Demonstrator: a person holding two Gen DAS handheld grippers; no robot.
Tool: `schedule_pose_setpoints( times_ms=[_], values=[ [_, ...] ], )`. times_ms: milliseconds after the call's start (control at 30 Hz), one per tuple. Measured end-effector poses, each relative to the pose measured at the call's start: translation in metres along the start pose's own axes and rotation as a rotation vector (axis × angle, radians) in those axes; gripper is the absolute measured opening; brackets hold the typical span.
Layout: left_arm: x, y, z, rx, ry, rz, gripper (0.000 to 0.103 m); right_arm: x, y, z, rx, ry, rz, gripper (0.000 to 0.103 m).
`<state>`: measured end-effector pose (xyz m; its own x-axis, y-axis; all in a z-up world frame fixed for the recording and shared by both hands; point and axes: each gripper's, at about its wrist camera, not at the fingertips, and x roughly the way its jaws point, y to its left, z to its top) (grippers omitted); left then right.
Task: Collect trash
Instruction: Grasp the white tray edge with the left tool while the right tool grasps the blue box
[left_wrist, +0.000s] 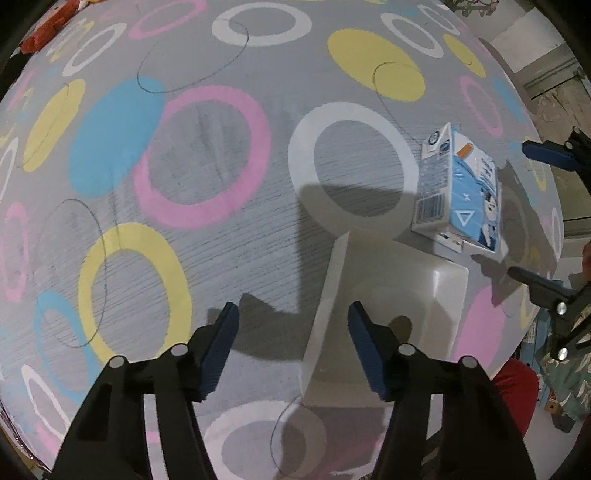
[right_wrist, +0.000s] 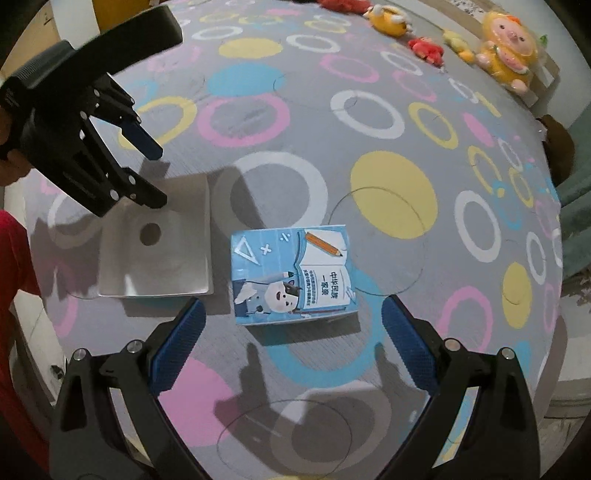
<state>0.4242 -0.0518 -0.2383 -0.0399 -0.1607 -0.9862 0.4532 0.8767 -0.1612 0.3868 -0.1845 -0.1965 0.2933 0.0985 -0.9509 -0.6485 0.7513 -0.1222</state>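
Circle-patterned mat (right_wrist: 369, 155) with one blue carton (right_wrist: 293, 275), one white bin (right_wrist: 162, 258).

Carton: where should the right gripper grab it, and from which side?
Grip the carton across its two side walls, coming straight down from above. It lies flat, printed face up, centred ahead of the open right gripper, whose fingers already seem to span its width. The bin stands clear on its left.

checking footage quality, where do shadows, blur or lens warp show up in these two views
Left wrist view: strong fisheye bulge; hard shadows cross the white bin. Right wrist view: the carton is sharp, the left gripper is slightly motion-blurred, gripper shadows fall on the mat.
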Motion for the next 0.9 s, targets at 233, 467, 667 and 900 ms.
schedule_pose_setpoints(
  times_ms=[233, 467, 667, 900],
  values=[
    [0.008, -0.003, 0.006, 0.016, 0.004, 0.008, 0.048, 0.025, 0.000, 0.006, -0.032, 0.040, 0.008, 0.094],
    [0.008, -0.006, 0.014, 0.007, -0.010, 0.015, 0.028, 0.039, 0.001, 0.008, -0.040, 0.031, -0.006, 0.094],
    [0.008, -0.017, 0.018, 0.006, -0.014, 0.024, 0.007, 0.041, -0.001, 0.007, 0.001, 0.000, -0.014, 0.081],
    [0.009, -0.035, 0.018, -0.031, -0.015, 0.039, 0.003, 0.033, 0.003, -0.003, 0.059, -0.034, -0.100, 0.080]
  ],
)
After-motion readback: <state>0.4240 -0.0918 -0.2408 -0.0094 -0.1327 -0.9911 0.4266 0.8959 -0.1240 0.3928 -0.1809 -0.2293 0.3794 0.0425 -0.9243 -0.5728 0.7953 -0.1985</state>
